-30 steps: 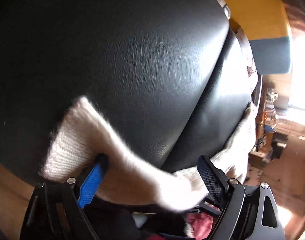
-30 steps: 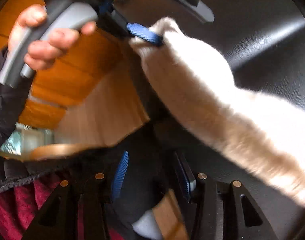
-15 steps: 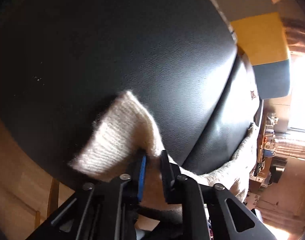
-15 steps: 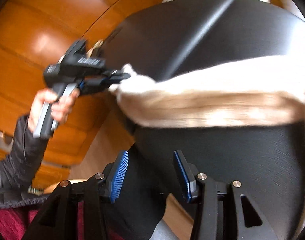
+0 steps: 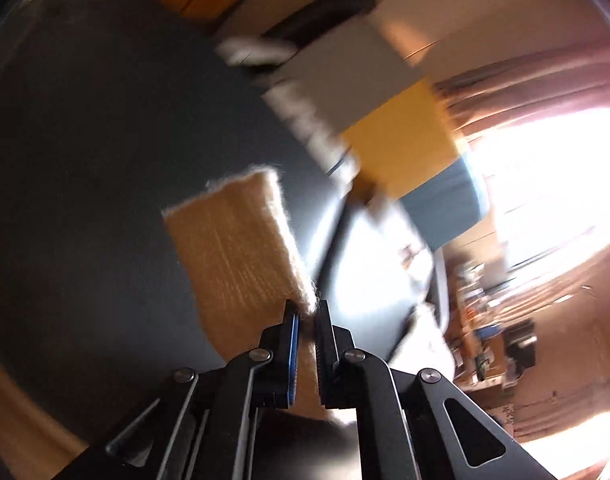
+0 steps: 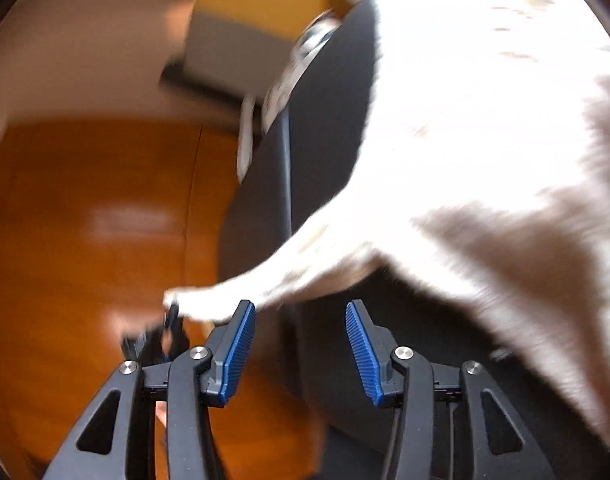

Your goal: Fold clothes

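Gripping the cuff end of a cream knit sweater [image 5: 241, 248], my left gripper [image 5: 305, 316] had its fingers [image 5: 291, 344] clenched on the fabric, with only a narrow slot between the pads. The ribbed cuff stood up past the fingertips and lay against the black leather cushion [image 5: 85, 160] behind it.

In the right wrist view, my right gripper [image 6: 301, 320] had its fingers [image 6: 237, 348] spread wide and grasping nothing. The sweater's body filled the upper right of that view, draped over the black cushion, and one sleeve ran down and left, passing just above the left-hand blue pad. The sleeve ended at the other gripper, which showed only as a dark smear at the left of the right gripper's frame.

Both views were heavily motion-blurred. I could not tell whether the sleeve touched the right gripper's pad. The sweater's far edges were cut off by the frame and washed out by sunlight. A yellow and blue cushion [image 5: 405, 148] and an orange wooden panel [image 6: 85, 220] were visible behind, without detail.
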{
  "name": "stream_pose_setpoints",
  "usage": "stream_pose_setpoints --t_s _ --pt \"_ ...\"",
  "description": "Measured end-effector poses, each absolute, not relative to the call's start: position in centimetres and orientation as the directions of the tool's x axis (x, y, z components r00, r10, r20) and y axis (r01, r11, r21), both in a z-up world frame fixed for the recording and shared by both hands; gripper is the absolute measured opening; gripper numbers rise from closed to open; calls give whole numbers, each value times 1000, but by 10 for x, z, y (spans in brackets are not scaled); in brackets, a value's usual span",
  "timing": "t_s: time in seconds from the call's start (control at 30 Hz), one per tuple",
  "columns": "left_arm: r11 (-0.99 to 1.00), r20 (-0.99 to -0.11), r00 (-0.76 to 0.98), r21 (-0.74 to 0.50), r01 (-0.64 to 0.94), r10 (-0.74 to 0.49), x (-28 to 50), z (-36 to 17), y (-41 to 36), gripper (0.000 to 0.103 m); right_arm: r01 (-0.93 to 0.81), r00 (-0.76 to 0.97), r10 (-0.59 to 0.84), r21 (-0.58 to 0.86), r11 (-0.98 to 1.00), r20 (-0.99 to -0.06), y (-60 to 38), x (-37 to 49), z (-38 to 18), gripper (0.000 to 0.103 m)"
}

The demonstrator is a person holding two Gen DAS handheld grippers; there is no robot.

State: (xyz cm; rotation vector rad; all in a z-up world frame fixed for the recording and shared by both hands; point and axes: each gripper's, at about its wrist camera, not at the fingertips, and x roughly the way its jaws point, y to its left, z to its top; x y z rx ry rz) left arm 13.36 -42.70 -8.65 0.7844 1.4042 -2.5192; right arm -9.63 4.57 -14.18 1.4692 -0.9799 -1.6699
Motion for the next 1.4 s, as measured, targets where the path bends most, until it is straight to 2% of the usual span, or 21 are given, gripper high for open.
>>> stream_pose_setpoints --t_s 0.07,0.17,0.23,0.33,0.53,0.63,0.73,0.8,0.87,0.9,1.0,1.23,1.33,1.37,1.4 --pt "-592 -439 -892 -748 298 105 131 -64 -433 7 -13 -162 -851 864 -504 -499 51 -102 -142 49" --pt "-674 -298 -948 -723 150 109 131 -33 -437 7 38 -216 -711 722 -691 -669 54 -110 -130 49" --pt "-728 -207 -968 -684 38 144 141 -19 -434 6 64 -198 -651 653 -755 -733 62 -119 -128 49" --pt "-747 -198 -960 -665 -17 199 157 -29 -433 5 72 -125 -604 600 -797 -787 56 -120 -146 49" --pt "-688 -432 -878 -702 185 205 183 -106 -442 5 84 -118 -616 610 -788 -779 42 -115 -165 49" --pt "-579 -483 -848 -764 285 219 206 -137 -458 7 70 -112 -644 640 -765 -757 45 -122 -166 49" --pt "-471 -534 -816 -791 390 222 220 -159 -459 36 63 -112 -664 662 -747 -739 57 -120 -166 49" --pt "-457 -575 -804 -762 458 153 231 -162 -473 39 75 -115 -665 661 -747 -738 58 -121 -165 49" --pt "-477 -596 -798 -730 490 92 225 -157 -490 62 88 -116 -659 653 -752 -743 63 -119 -153 49" --pt "-510 -622 -779 -697 504 81 216 -155 -497 64 91 -117 -657 651 -754 -745 65 -119 -151 49" --pt "-598 -695 -717 -599 533 56 186 -152 -511 67 95 -117 -654 647 -757 -748 75 -120 -146 49" --pt "-730 -832 -541 -445 520 121 103 -173 -498 67 91 -99 -669 663 -743 -736 78 -124 -147 49" --pt "-755 -848 -515 -418 505 125 90 -175 -485 68 89 -64 -673 667 -739 -737 77 -129 -147 49" --pt "-752 -824 -551 -445 486 132 95 -169 -481 59 100 -50 -665 659 -745 -745 76 -132 -143 49" --pt "-749 -798 -587 -472 465 138 99 -163 -477 46 117 -39 -654 646 -754 -756 74 -136 -137 49"
